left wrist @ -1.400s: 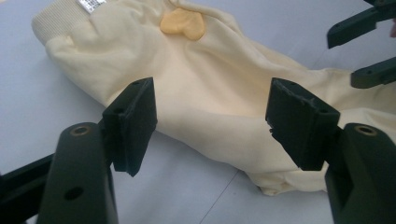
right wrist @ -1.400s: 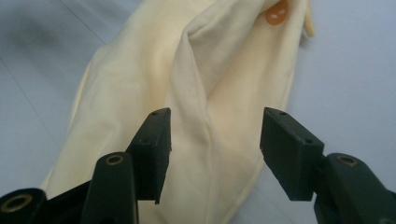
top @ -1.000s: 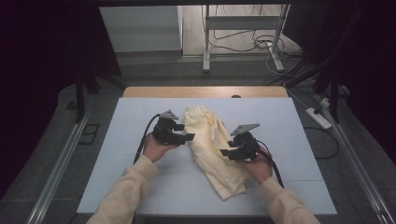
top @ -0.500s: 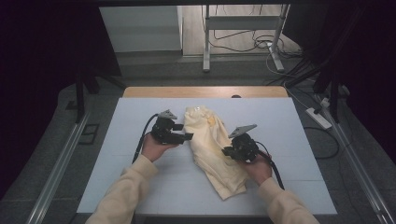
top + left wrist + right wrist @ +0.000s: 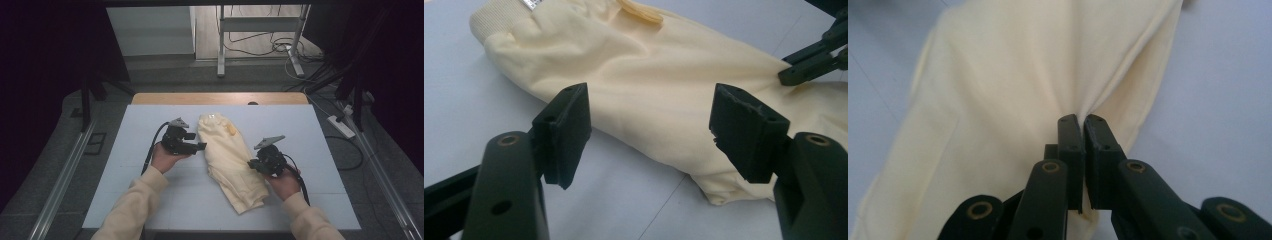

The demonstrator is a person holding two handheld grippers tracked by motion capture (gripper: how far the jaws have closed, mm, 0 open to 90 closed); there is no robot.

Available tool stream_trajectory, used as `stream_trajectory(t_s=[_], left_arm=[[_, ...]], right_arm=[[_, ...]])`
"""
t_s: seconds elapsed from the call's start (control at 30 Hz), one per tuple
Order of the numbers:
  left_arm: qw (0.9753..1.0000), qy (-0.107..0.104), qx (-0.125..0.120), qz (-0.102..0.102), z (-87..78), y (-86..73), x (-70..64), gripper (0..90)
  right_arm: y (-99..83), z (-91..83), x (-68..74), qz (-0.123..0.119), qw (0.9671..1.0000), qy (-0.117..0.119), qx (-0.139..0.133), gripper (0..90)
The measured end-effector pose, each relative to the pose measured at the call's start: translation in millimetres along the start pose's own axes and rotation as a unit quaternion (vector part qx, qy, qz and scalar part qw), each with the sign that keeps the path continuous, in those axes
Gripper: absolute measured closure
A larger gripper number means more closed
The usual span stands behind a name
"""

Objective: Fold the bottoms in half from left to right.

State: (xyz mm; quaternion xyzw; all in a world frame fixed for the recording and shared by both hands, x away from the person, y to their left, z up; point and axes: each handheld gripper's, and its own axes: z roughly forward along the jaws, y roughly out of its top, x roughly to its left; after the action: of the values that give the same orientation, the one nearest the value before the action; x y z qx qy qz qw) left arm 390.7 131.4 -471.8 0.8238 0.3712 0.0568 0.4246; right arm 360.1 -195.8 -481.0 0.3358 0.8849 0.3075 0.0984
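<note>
- the cream garment [image 5: 230, 160] lies folded lengthwise in the middle of the frame in the high view, running from its ribbed waistband at upper centre down to lower centre, on the pale blue table [image 5: 125, 200].
- the right gripper [image 5: 1083, 122] has its jaws pinched together on a tuck of the cloth at the garment's right edge; the bite looks thin, so a quick pull could judgeably strip the fabric out and drop the fold.
- creases fan from that pinch toward the top of the right gripper view; dragging sideways would probably bunch the upper layer only and skew the layers beneath.
- the left gripper [image 5: 649, 120] stands wide apart, holding nothing, poised just over the garment's near edge in the centre of the left gripper view; closing from here might catch one layer, or miss and nip the table.
- a small yellow tag [image 5: 640, 10] sits at upper centre near the waistband [image 5: 499, 22]; lifting unevenly could flip it under.
- in the high view the left gripper [image 5: 197, 146] sits just left of the cloth; if only one side lifts, the long fold may slump open.
</note>
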Motion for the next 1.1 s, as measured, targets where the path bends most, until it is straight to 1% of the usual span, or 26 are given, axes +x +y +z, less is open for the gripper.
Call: stream_trajectory(t_s=[0.1,0.13,0.27,0.33,0.37,0.4,0.53,0.6,0.67,0.87,0.93,1.1], left_arm=[[1.0000,0.000,0.000,0.001,0.1,0.2,-0.2,32.7],[1.0000,0.001,0.000,0.002,0.2,0.2,-0.2,32.7],[1.0000,0.000,-0.001,0.001,0.1,0.2,-0.3,32.5],[1.0000,0.000,-0.001,0.000,0.1,0.1,0.0,32.3],[1.0000,0.000,-0.001,0.000,0.1,0.1,0.1,32.2],[1.0000,0.000,0.000,0.000,0.1,0.0,0.1,32.1],[1.0000,0.000,-0.001,0.001,0.1,0.2,-0.1,31.9],[1.0000,0.000,0.000,0.002,0.2,0.3,-0.2,31.8],[1.0000,0.000,0.001,0.002,0.5,0.3,-0.5,31.8],[1.0000,0.001,-0.001,0.002,-0.7,0.1,-0.8,31.7],[1.0000,0.002,-0.001,0.002,-1.4,-0.1,-0.2,31.7],[1.0000,0.003,-0.001,0.002,-1.2,-0.2,-0.9,31.6]], right_arm=[[-5.2,5.9,-2.1,0.003,0.9999,0.002,0.016,86.2],[-6.4,8.0,-2.3,0.000,0.9997,0.001,0.022,86.2],[-6.9,10.8,-0.9,-0.006,0.9996,-0.004,0.028,86.1],[-7.1,10.6,-0.9,-0.007,0.9997,-0.005,0.025,85.1],[-7.2,10.1,-0.9,-0.006,0.9997,-0.004,0.021,82.4],[-7.2,9.4,-0.7,-0.008,0.9998,-0.004,0.019,77.3],[-6.6,2.7,3.0,-0.013,0.9998,-0.017,-0.003,64.7],[-6.0,-2.4,5.8,-0.018,0.9994,-0.026,-0.017,60.4],[-6.0,-6.3,6.4,-0.018,0.9991,-0.029,-0.026,57.1],[-8.2,-13.6,3.8,-0.010,0.9991,-0.028,-0.031,50.0],[-10.3,-17.6,4.0,-0.005,0.9992,-0.024,-0.032,48.9],[-17.6,-27.8,6.5,-0.008,0.9992,-0.024,-0.030,47.2]])
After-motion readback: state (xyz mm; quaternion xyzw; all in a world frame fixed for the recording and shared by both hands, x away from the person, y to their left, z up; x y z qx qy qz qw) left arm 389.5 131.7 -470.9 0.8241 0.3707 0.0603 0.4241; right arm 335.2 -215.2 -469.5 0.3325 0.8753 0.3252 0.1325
